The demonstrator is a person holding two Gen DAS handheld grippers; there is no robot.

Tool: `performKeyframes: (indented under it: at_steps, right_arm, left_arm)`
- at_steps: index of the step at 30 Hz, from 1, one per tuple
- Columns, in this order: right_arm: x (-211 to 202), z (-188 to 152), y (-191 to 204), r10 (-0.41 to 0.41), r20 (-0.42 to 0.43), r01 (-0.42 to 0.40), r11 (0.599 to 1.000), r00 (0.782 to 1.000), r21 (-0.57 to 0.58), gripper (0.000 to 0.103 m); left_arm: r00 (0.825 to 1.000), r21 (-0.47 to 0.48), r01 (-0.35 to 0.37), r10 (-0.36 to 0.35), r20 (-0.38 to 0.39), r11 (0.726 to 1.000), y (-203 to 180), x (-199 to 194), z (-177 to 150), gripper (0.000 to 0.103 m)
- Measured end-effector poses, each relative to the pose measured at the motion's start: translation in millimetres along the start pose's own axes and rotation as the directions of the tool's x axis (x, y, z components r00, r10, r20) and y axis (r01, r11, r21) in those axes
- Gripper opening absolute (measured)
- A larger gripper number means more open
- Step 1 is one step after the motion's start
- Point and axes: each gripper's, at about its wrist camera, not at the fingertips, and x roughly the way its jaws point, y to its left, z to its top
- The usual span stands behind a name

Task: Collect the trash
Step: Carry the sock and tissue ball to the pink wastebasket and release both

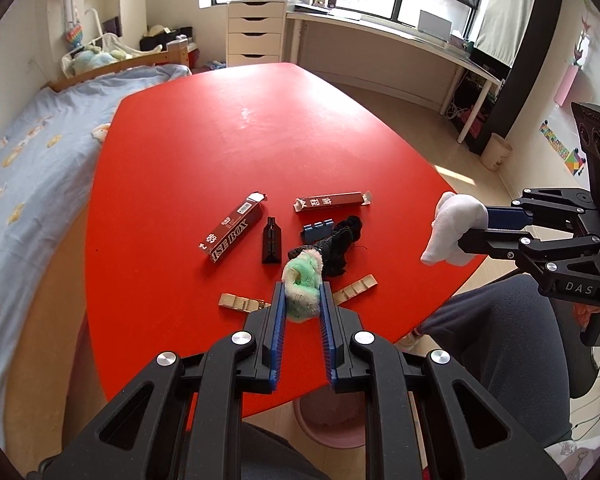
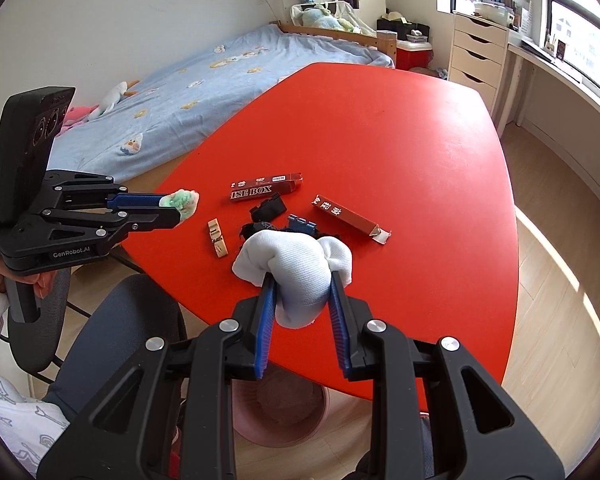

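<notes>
Firmly pinched: green fluffy wad (image 1: 300, 276), at the fingertips of the left gripper (image 1: 303, 286), jaws closed on it from both sides. Likewise a white cloth bundle (image 2: 292, 256), bulging out between the narrowed jaws of the right gripper (image 2: 301, 276), loose ends hanging past the tips. Judging by the shadows, both carried clear of the red table (image 2: 380, 140).

Below and behind both sets of fingers, under the near table edge: pink bin (image 2: 252, 428), likely the drop point.

For a clean drop:
- Draw each gripper back until the tips sit over the bin mouth, not over the table lip.
- Hold the squeeze steady on the way; soft stuff, prone to slipping out sideways.
- Tilt the fingers downward before opening, so the fluff falls free of the ribbed pads.
- Release one side at a time to avoid a bump between the two tools.
- Open wide; fibres may cling.

Ahead of the fingers on the table, not yet collected: two red boxes (image 1: 234, 229), black cloth (image 1: 340, 248), black plastic piece (image 1: 272, 240), blue piece (image 1: 317, 230), beige strips (image 1: 242, 302).
</notes>
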Motion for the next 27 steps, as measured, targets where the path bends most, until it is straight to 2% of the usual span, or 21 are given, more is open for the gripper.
performKeyframes:
  at_steps: [13, 27]
  right_arm:
    - [-20.7, -45.7, 28.9, 0.012, -0.039, -0.013, 1.0, 0.999, -0.025, 0.026]
    - [-5.8, -85.2, 41.0, 0.037, -0.121, -0.038, 0.999, 0.992, -0.008, 0.026]
  left_arm:
    - [0.998, 0.064, 0.058, -0.055, -0.041, 0.996, -29.7, -14.1, -39.8, 0.016]
    - [0.988, 0.075, 0.11, -0.101, -0.116, 0.991, -48.9, -7.1, -80.2, 0.016]
